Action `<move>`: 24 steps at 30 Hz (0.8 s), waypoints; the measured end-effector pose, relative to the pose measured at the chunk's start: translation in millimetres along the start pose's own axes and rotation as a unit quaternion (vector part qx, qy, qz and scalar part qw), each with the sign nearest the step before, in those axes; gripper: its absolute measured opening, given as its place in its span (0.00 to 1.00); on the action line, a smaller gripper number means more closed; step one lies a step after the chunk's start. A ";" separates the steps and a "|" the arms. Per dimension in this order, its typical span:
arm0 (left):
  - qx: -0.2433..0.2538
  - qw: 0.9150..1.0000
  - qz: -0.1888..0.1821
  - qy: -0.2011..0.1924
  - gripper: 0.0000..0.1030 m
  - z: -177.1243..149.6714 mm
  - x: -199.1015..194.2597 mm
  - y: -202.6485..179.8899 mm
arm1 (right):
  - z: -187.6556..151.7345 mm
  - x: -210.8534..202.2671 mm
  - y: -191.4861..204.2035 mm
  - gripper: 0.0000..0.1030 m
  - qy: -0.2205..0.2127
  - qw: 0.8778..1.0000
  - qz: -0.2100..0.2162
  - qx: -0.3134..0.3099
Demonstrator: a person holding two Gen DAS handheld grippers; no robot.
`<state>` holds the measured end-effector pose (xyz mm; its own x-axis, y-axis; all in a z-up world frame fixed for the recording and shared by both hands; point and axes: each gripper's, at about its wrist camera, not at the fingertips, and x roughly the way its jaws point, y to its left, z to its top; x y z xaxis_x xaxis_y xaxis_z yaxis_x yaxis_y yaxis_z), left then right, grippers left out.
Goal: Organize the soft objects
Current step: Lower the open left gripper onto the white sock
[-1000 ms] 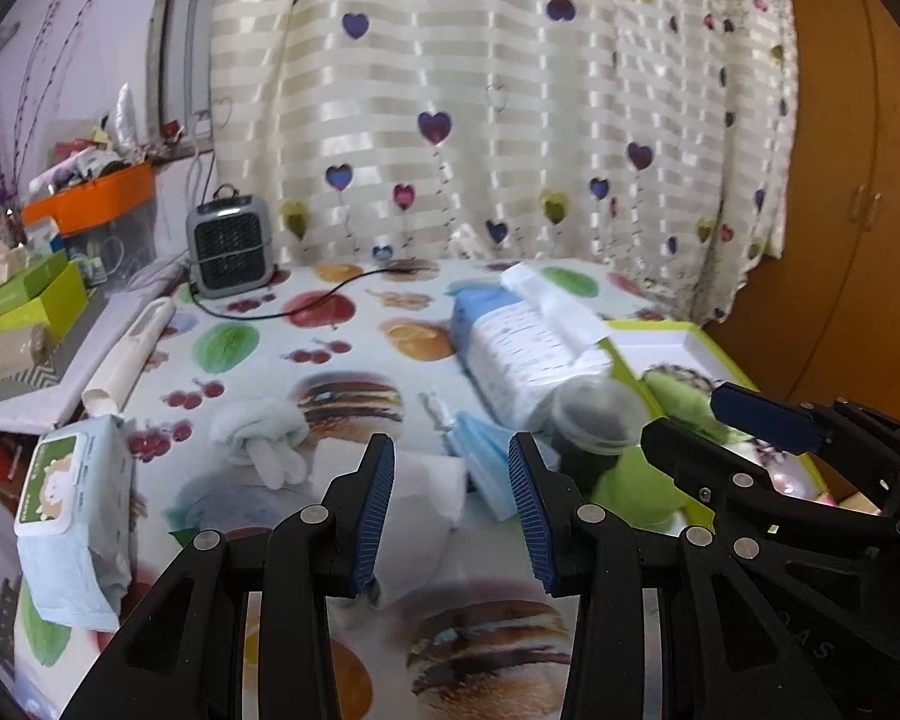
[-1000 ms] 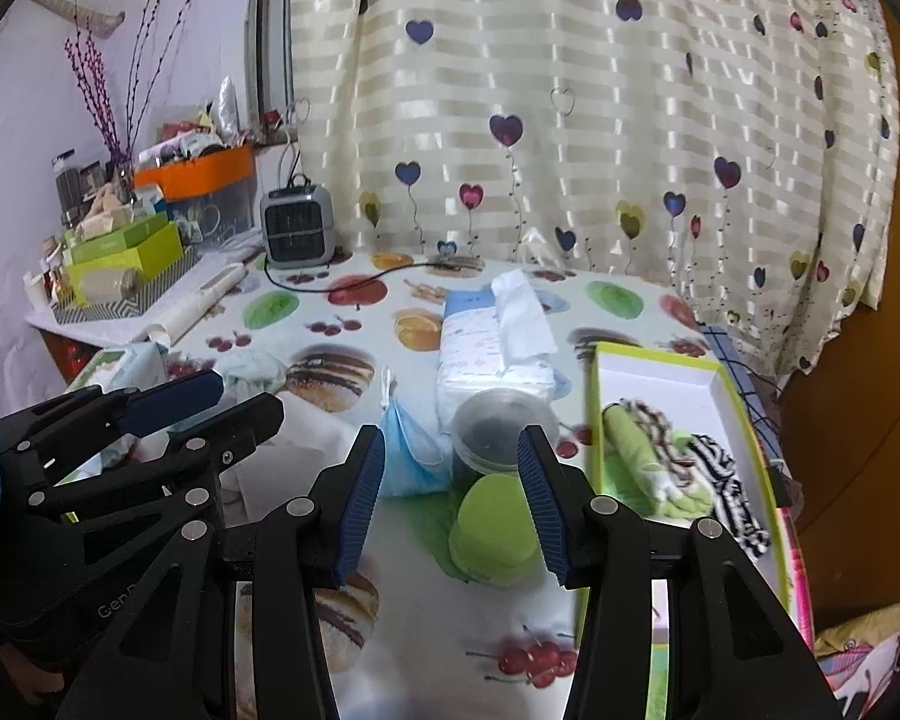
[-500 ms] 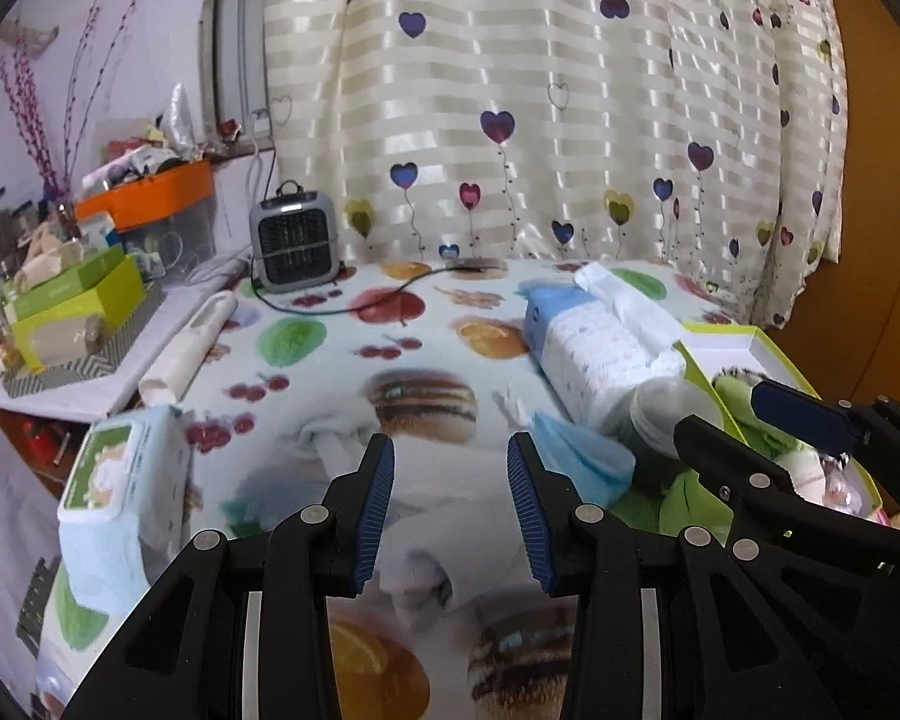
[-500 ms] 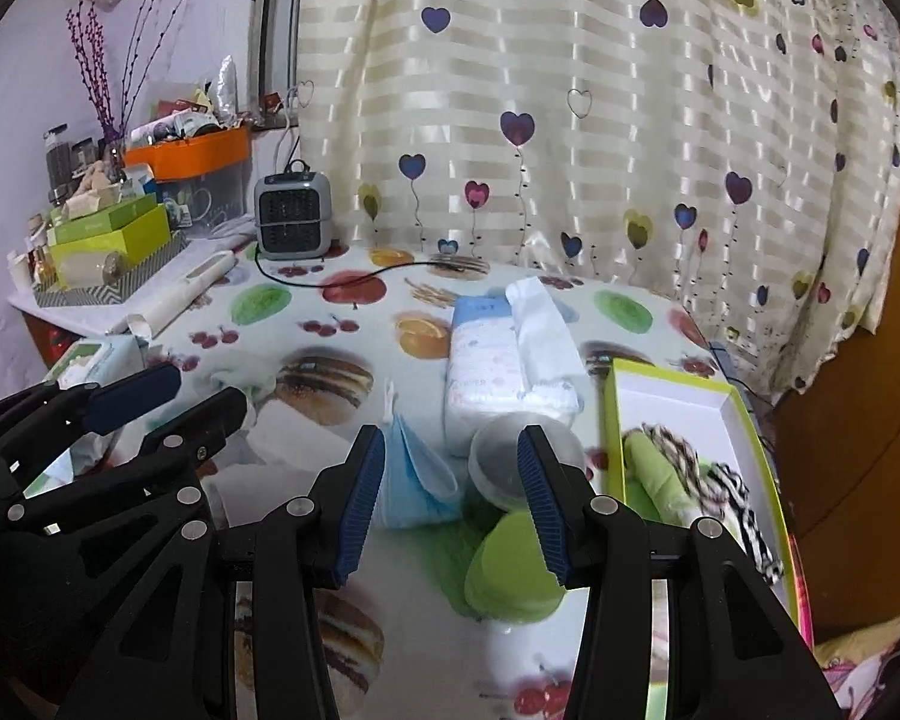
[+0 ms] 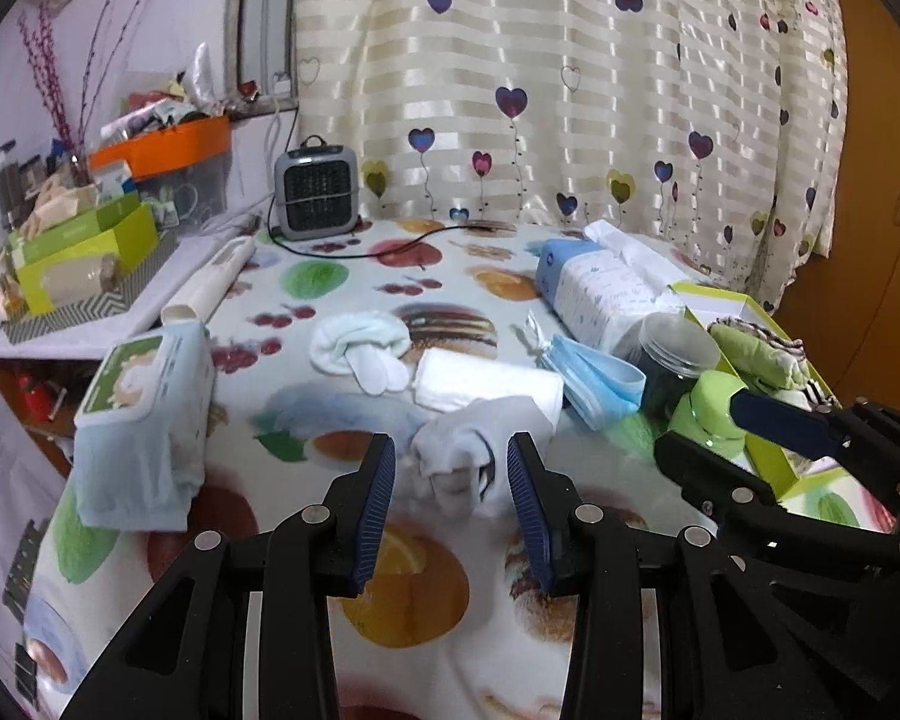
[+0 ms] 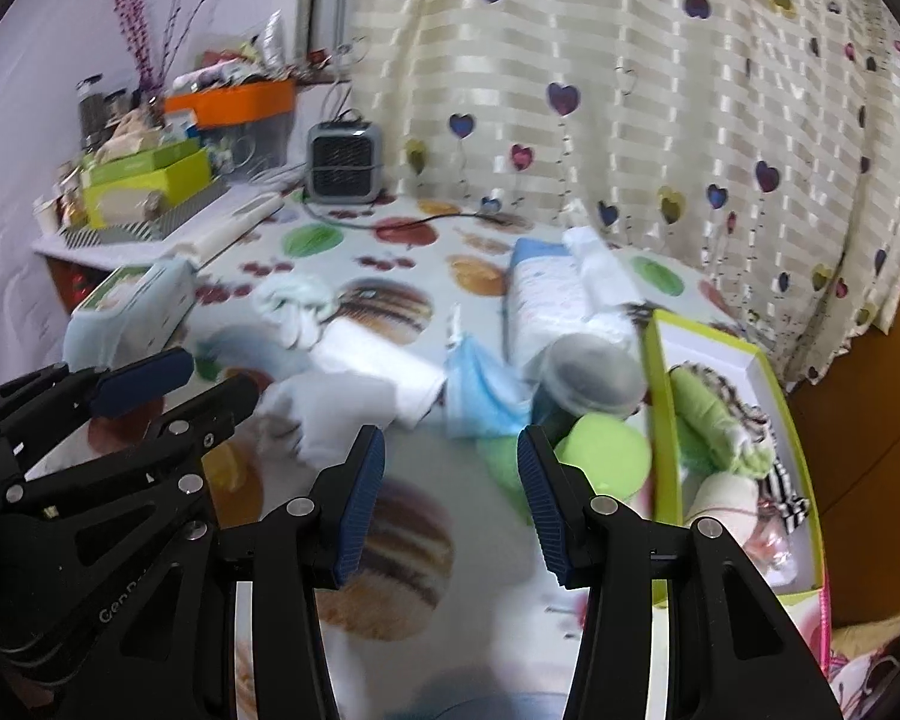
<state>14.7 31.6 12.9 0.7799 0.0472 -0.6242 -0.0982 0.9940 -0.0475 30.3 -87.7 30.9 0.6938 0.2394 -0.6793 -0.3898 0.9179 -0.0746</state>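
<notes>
A crumpled white cloth (image 5: pixel 468 450) lies on the fruit-print tablecloth just beyond my open left gripper (image 5: pixel 450 474); it also shows in the right wrist view (image 6: pixel 324 414). Behind it lie a folded white towel (image 5: pixel 486 387), a rolled white sock bundle (image 5: pixel 360 345) and blue face masks (image 5: pixel 594 375). A lime-green box (image 6: pixel 744 354) at the right holds green and striped rolled cloths (image 6: pixel 714 420). My right gripper (image 6: pixel 450 474) is open and empty over the table's front, left of the box.
A tissue pack (image 5: pixel 600 294), a dark jar (image 5: pixel 675 354) and a green lid (image 5: pixel 708 414) crowd the right side. A wet-wipes pack (image 5: pixel 144 408) sits at the left edge. A small heater (image 5: pixel 315 186) with cord stands at the back, near cluttered shelves.
Both grippers have pulled back toward the table's front and shifted left. The crumpled white cloth now sits between the left gripper's fingertips in view. Both stay open.
</notes>
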 end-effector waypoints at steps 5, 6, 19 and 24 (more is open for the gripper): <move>-0.004 1.000 -0.016 0.004 0.37 -4.0 -1.1 3.3 | -5.1 0.0 0.7 0.46 0.006 1.000 0.027 0.000; -0.005 1.000 -0.017 0.005 0.37 -4.8 -0.3 4.3 | -5.4 0.2 1.1 0.46 0.007 1.000 0.030 0.000; -0.009 0.998 -0.048 0.028 0.45 6.1 31.1 20.0 | -2.1 14.0 -11.4 0.46 0.020 0.999 0.043 0.002; 0.008 0.997 -0.066 0.042 0.49 13.2 51.0 18.2 | 0.0 19.3 -17.0 0.46 0.023 0.999 0.042 0.004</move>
<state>60.8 53.4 -9.4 0.7303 -0.0914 -0.6770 0.0115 0.9925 -0.1216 50.3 -98.7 19.1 0.6307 0.3013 -0.7152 -0.4400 0.8980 -0.0097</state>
